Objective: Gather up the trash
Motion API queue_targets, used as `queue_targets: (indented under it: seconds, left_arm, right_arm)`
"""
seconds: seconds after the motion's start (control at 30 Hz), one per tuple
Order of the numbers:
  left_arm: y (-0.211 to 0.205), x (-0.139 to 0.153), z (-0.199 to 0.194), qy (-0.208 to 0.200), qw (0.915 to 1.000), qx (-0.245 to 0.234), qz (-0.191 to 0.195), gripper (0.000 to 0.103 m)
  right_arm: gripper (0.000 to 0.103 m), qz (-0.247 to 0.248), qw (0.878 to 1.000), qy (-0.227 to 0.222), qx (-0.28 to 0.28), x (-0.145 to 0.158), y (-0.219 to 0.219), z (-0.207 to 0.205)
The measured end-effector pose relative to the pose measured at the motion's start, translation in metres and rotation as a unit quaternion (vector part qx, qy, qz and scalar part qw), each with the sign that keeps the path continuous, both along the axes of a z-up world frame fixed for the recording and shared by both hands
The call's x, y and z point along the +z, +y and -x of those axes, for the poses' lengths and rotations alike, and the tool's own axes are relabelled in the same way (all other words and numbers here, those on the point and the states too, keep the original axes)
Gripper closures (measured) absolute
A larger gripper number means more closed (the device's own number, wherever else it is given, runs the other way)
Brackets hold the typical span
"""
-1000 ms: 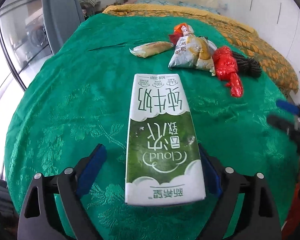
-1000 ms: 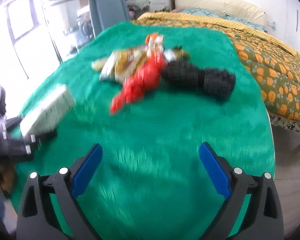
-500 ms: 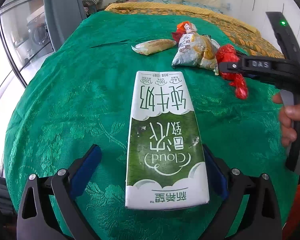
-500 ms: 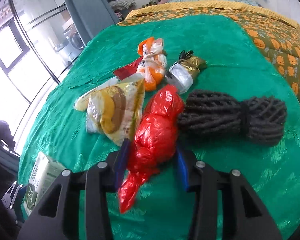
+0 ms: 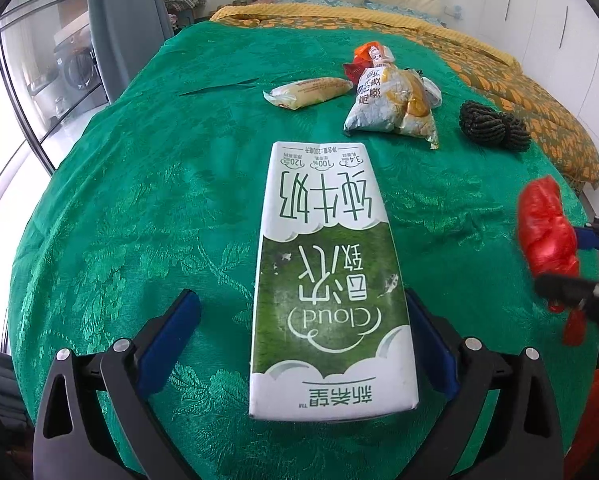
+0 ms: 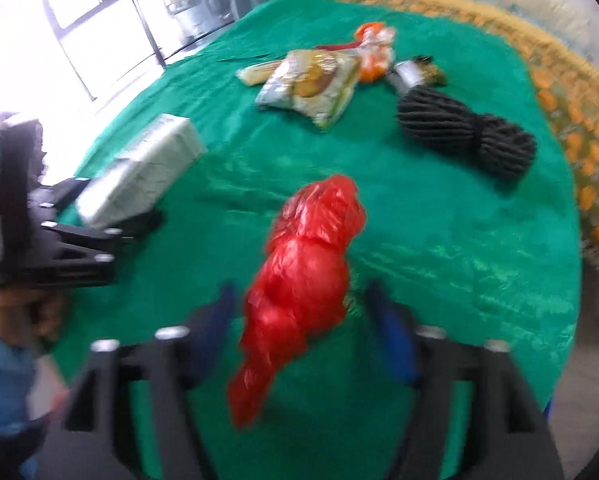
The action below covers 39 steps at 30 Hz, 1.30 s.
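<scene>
The red plastic bag [image 6: 307,280] lies between the right hand-held gripper [image 6: 299,320], whose jaws have just been opening and touch nothing; it should be released fully. The left hand-held gripper [image 5: 303,344] stands wide, unclamped, about the milk carton [image 5: 327,280].

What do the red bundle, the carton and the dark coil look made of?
Red bundle: thin glossy plastic film, crinkled with bright highlights. Carton: printed coated paperboard, going by its flat faces and sharp folded edges. Dark coil: matte braided cord or yarn, ribbed; fibre unclear.
</scene>
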<state>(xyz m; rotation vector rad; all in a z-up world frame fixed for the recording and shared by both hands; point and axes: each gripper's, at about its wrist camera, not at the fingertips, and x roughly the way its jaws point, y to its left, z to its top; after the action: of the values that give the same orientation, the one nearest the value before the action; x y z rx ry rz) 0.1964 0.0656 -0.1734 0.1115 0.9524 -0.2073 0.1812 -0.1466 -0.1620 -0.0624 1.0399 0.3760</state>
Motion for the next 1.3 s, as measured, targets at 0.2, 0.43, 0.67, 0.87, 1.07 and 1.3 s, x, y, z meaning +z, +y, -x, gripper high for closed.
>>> queue_targets:
  seconds: [0.2, 0.43, 0.67, 0.87, 1.07, 1.3]
  left_arm:
    - [0.000, 0.000, 0.000, 0.000, 1.0000, 0.000, 0.000, 0.006]
    - [0.000, -0.001, -0.001, 0.000, 1.0000, -0.001, 0.000, 0.005]
    - [0.000, -0.001, 0.000, 0.000, 1.0000, 0.001, -0.004, 0.005]
    - [-0.001, -0.001, -0.004, 0.001, 1.0000, -0.006, -0.005, 0.005]
    - [-0.002, 0.006, -0.004, -0.017, 0.9996, -0.024, -0.003, 0.052]
    - [-0.015, 0.011, -0.028, -0.016, 0.9995, -0.026, 0.012, 0.055]
  right_arm:
    - [0.016, 0.033, 0.998, -0.051, -0.014, -0.014, 0.013, 0.002]
    - [0.015, 0.027, 0.997, -0.066, -0.028, -0.017, 0.009, 0.003]
    - [0.015, 0.025, 0.997, -0.066, -0.032, -0.016, 0.010, 0.005]
    - [0.015, 0.023, 0.997, -0.066, -0.033, -0.016, 0.009, 0.004]
    - [0.015, 0.023, 0.997, -0.066, -0.035, -0.016, 0.008, 0.004]
    - [0.015, 0.026, 0.996, -0.067, -0.044, -0.016, 0.006, 0.004]
